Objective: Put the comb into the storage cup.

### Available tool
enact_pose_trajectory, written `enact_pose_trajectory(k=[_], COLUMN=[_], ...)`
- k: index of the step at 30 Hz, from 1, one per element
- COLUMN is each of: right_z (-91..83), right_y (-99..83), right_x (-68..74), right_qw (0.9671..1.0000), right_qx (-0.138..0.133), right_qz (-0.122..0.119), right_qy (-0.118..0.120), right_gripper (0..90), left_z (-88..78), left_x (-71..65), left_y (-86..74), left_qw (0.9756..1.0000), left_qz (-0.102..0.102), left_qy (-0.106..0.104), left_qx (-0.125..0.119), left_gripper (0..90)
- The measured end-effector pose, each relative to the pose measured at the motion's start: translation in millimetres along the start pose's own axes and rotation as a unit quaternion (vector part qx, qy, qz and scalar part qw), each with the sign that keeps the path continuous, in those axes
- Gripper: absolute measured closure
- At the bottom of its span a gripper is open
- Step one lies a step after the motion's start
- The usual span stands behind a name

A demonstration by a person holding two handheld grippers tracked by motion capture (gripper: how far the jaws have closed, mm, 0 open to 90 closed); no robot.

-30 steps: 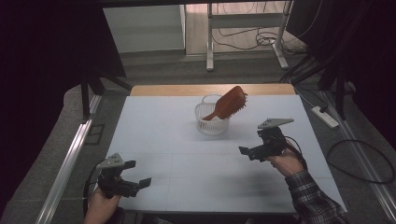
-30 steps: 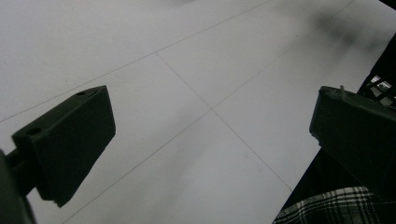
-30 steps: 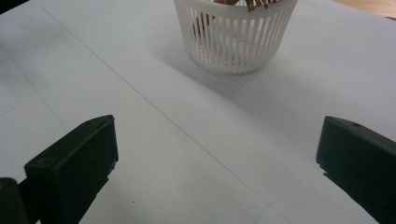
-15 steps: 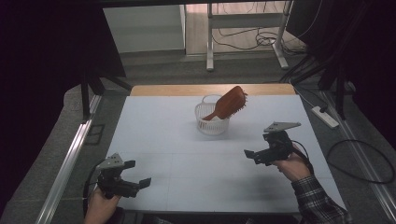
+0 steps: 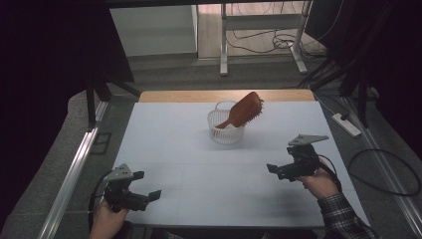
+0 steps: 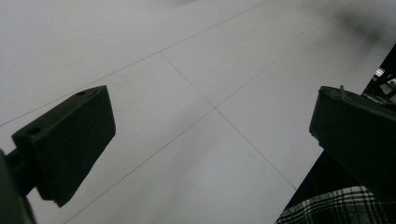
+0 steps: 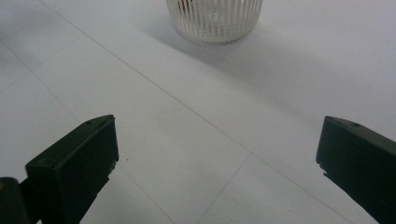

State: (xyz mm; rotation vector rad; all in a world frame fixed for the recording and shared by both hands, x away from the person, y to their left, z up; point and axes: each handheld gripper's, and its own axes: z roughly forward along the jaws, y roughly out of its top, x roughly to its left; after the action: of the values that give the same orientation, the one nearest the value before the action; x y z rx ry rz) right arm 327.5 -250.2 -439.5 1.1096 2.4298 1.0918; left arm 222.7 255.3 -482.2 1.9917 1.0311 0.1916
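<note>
Hairbrush (image 5: 245, 110) stands tilted in the white slatted basket (image 5: 226, 130), handle down, head over the rim, on the white surface (image 5: 209, 174). Right tool (image 5: 276, 170), nearer than the basket, is released and empty. Left tool (image 5: 149, 195), farther still from the basket, likewise released.

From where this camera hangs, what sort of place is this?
Probably a lab or workshop: a white gridded table, loose cables on the floor, a power strip, and dark screens around it.
</note>
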Motion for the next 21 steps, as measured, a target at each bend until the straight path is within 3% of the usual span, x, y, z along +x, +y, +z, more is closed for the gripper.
enact_pose_trajectory(k=[21], right_z=[-17.2], right_y=[-19.1], right_x=[-4.6], right_qw=[0.9999], right_qx=[0.003], right_qz=[0.009], right_qy=[-0.012], right_gripper=[0.0], left_z=[-2.8], left_x=[-1.0], left_y=[-1.4], left_qw=[1.0000], left_qz=[0.002], left_qy=[0.005], left_qx=[-0.001], left_gripper=[0.1])
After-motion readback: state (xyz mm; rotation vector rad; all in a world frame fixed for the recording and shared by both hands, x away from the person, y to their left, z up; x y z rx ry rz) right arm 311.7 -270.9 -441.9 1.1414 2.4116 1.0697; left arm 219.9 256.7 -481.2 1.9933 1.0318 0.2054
